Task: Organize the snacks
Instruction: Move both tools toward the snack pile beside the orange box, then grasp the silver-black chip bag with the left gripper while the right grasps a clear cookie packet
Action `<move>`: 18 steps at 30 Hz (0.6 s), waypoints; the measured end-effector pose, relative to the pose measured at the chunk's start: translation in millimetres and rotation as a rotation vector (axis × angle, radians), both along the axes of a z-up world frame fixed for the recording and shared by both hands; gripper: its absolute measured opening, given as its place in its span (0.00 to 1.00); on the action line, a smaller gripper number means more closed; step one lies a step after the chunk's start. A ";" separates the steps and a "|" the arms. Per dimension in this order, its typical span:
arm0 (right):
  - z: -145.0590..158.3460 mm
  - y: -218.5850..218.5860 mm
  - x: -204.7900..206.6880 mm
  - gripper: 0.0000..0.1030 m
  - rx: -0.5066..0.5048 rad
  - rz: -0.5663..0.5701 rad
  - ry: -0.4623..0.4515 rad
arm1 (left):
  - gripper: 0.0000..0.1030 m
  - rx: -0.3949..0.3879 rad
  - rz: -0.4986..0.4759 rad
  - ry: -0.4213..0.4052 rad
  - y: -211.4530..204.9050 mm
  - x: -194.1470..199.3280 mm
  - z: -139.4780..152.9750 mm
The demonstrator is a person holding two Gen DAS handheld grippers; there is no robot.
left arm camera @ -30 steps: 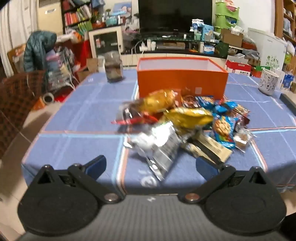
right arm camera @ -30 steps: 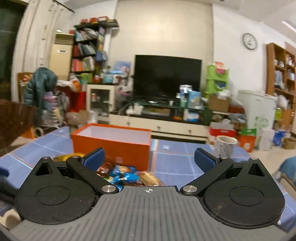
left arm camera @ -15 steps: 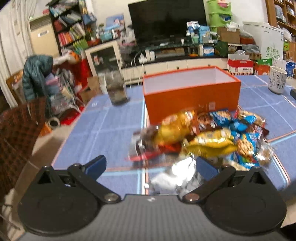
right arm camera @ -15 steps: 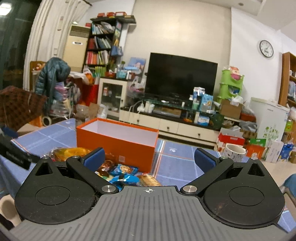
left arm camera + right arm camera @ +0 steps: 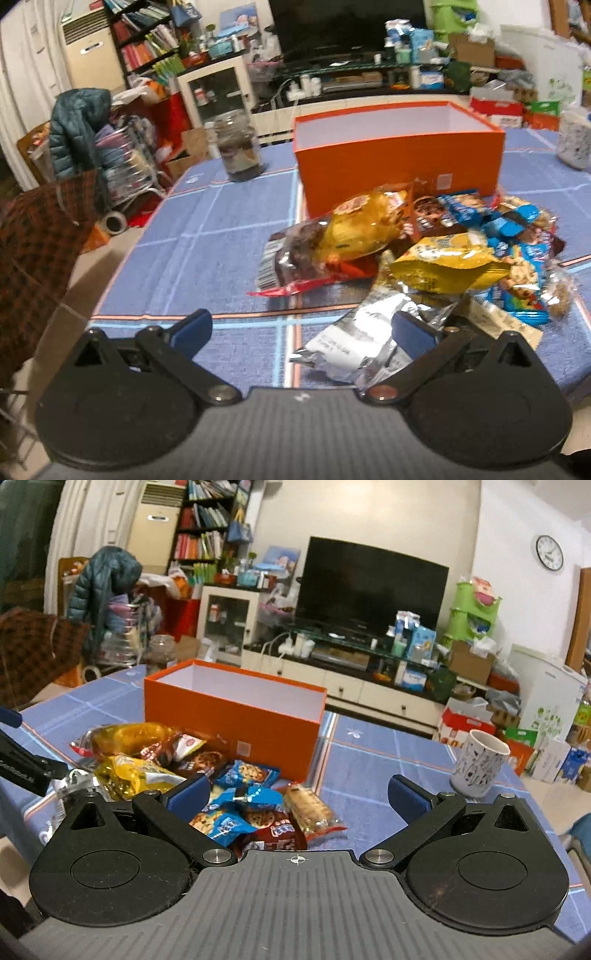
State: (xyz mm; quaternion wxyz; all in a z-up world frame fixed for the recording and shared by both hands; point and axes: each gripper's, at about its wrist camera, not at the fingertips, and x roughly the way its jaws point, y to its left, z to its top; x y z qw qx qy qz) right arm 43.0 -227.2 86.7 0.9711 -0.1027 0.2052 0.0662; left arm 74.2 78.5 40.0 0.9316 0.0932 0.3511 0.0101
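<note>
Both tools (image 5: 301, 332) (image 5: 298, 794) agape — snacks (image 5: 417, 254) (piled) untouched.

- Home living room, cluttered.
- At 12 o'clock: TV (image 5: 371, 585) over a low media unit (image 5: 354, 672).
- At 10 o'clock: bookshelf (image 5: 207, 528), standing air conditioner (image 5: 155, 524), jacket (image 5: 103, 579) over a chair.
- At 2 o'clock: wall clock (image 5: 549, 552), green bins (image 5: 472, 613), boxes (image 5: 469, 664).
- Nearest: table (image 5: 369, 768) in blue checked cloth.
</note>
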 end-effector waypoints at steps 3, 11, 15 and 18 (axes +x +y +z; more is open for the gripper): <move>4.4 -8.9 -3.0 0.92 0.014 0.009 -0.031 | 1.00 -0.048 -0.049 0.010 8.7 -0.7 1.4; 21.9 -37.4 7.4 0.93 0.088 -0.008 -0.090 | 1.00 0.017 -0.428 -0.012 15.8 -9.5 -0.7; 12.6 -40.3 24.2 0.93 0.129 0.025 -0.027 | 1.00 -0.013 -0.511 0.062 5.0 -1.2 -21.1; 5.7 -38.1 33.1 0.93 0.126 0.052 0.002 | 1.00 -0.061 -0.558 0.097 -2.9 12.2 -29.1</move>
